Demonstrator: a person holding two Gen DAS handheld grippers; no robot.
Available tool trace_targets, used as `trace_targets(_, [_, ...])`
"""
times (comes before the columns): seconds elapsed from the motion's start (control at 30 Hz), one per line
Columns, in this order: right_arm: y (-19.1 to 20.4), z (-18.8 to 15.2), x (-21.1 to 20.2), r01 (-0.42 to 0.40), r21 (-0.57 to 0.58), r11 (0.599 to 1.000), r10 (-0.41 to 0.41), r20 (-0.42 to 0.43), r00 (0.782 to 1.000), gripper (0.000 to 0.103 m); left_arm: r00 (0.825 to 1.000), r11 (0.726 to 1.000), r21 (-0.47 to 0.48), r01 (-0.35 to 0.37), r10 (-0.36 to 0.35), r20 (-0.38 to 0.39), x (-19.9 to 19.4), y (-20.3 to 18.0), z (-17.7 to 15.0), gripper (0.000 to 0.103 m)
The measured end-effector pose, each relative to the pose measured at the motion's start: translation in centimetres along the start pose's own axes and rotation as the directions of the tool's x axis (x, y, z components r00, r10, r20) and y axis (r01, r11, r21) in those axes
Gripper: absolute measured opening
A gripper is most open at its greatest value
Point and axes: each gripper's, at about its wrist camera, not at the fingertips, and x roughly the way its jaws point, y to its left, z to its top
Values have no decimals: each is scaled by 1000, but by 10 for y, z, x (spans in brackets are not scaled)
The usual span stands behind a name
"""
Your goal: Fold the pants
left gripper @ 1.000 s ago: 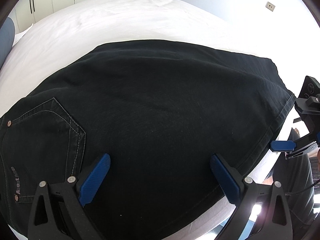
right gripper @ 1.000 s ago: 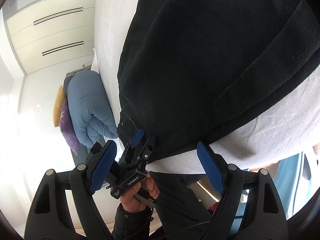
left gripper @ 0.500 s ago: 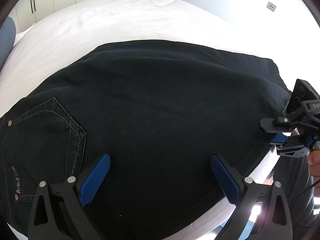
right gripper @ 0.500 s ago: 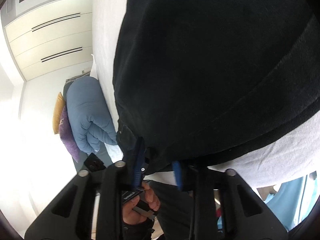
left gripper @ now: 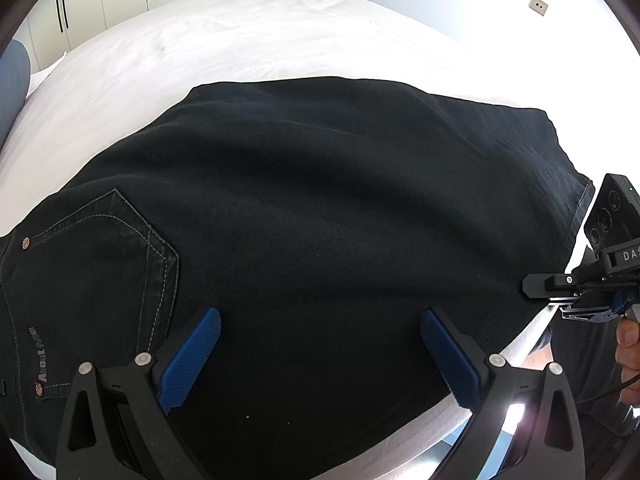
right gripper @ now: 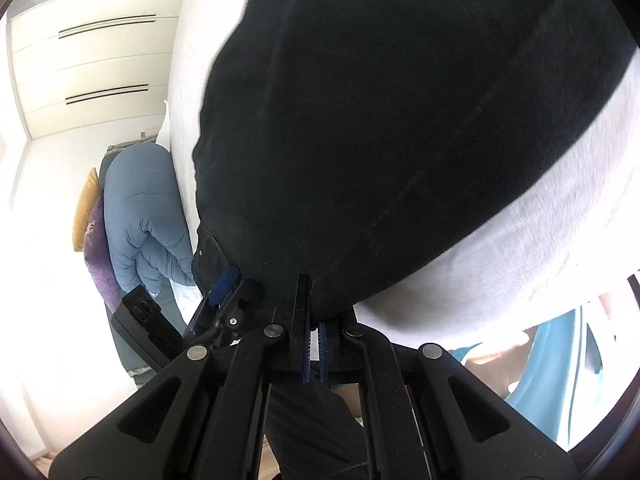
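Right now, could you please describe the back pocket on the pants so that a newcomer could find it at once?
Start from the white bed and find the black pants spread flat across it. Follow the fabric to the waist end, just beyond the open left gripper. The back pocket is a pointed patch outlined in pale double stitching with a copper rivet at its corner, the only stitched shape on the otherwise plain cloth.

White letters "DAS" are showing on the black body of the right gripper (left gripper: 580, 292), cut off by the picture's edge. A small patch (left gripper: 40, 356) on the pants (left gripper: 320, 220), below the back pocket (left gripper: 100, 264), is carrying pale lettering starting "About"; the rest is too blurred to read.
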Motion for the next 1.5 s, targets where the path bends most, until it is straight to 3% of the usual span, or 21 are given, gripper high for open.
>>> trace_targets(0.13, [-12, 15, 1, -106, 51, 993, 106, -4, 994, 3, 1000, 1000, -3, -2, 2, 0, 3, 1, 3, 101])
trace_targets(0.23, [7, 22, -16, -59, -67, 996, 63, 54, 997, 4, 1000, 1000, -10, 2, -2, 2, 4, 3, 3, 102])
trace_targets(0.3, [15, 30, -24, 21, -141, 990, -8, 86, 996, 4, 1000, 1000, -9, 0, 0, 0, 4, 2, 4, 102])
trace_targets(0.33, [13, 34, -26, 43, -144, 989, -29, 98, 995, 3, 1000, 1000, -7, -2, 2, -2, 4, 1, 4, 102])
trace_targets(0.4, [-2, 38, -30, -1, -64, 998, 5, 72, 997, 3, 1000, 1000, -5, -1, 1, -7, 3, 0, 4, 102])
trace_targets(0.47, [-8, 32, -40, 8, -42, 999, -6, 48, 999, 4, 1000, 1000, -15, 7, -8, -14, -1, 2, 4, 102])
trace_targets(0.57, [-9, 20, -64, 134, -94, 986, -133, 24, 991, 10, 1000, 999, -36, 12, -13, -5, -12, 6, 7, 102])
trace_targets(0.67, [0, 20, -104, 272, -126, 954, -259, 105, 960, 11, 999, 1000, -26, 10, -10, 35, -24, 5, 18, 102])
trace_targets(0.77, [31, 36, -122, 210, -199, 957, -176, 173, 969, 11, 999, 1000, -26, 12, -10, 51, -19, 6, 37, 102])
trace_targets(0.83, [59, 55, -107, 129, -269, 954, -92, 147, 985, 11, 999, 1000, -28, 2, -1, 48, -9, 5, 48, 102])
trace_targets(0.93, [86, 92, -57, 46, -320, 946, -29, 58, 998, 11, 999, 999, -47, -3, 5, 33, 6, 6, 59, 102])
trace_targets(0.97, [88, 105, -36, 39, -313, 949, -34, 20, 999, 11, 1000, 998, -56, -8, 10, 28, 10, 7, 60, 102])
trace_targets(1.07, [83, 139, 23, 135, -301, 944, -155, -43, 987, 10, 1000, 997, -73, -11, 12, 19, 18, 10, 60, 102])
trace_targets(1.1, [78, 149, 36, 159, -301, 940, -178, -35, 983, 3, 1000, 997, -78, -17, 18, 13, 21, 12, 59, 102])
trace_targets(1.13, [73, 161, 41, 127, -274, 953, -141, -34, 989, 0, 1000, 996, -82, -23, 23, 10, 23, 13, 58, 101])
trace_targets(1.2, [68, 187, 41, 81, -218, 973, -82, 5, 997, 0, 999, 995, -92, -26, 28, 20, 25, 16, 57, 102])
trace_targets(1.37, [72, 215, 24, 121, -253, 960, -94, 116, 989, 0, 998, 995, -84, -55, 57, 23, 30, 13, 65, 102])
trace_targets(1.5, [65, 202, -39, 208, -215, 954, -148, 267, 952, 5, 997, 995, -82, -53, 57, 46, 24, 10, 61, 102])
